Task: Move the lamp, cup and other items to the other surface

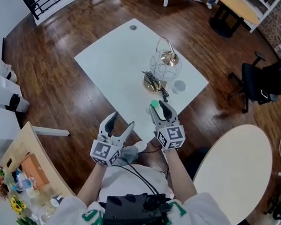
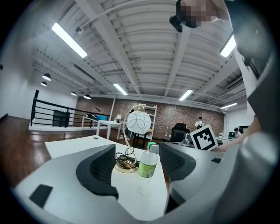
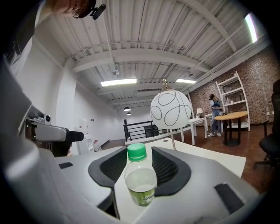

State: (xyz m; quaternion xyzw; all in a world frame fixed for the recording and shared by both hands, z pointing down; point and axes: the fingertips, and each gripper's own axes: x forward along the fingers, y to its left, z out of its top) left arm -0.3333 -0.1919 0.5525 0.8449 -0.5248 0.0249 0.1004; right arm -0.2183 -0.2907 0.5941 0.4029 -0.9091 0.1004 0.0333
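Green-capped plastic bottle point(image 3: 139, 179), likely light and slick, stands unpinched between the right gripper's point(image 3: 139, 151) parted jaws, so squeeze mid-body gently; left gripper point(image 2: 136, 151) gapes empty.

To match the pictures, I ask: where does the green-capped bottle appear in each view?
Head view: bottle at the white table's near edge, by the right gripper.
Left gripper view: lower centre, right of the lamp base.
Right gripper view: bottom centre, between the fingers.
Shared landmark: the globe lamp.
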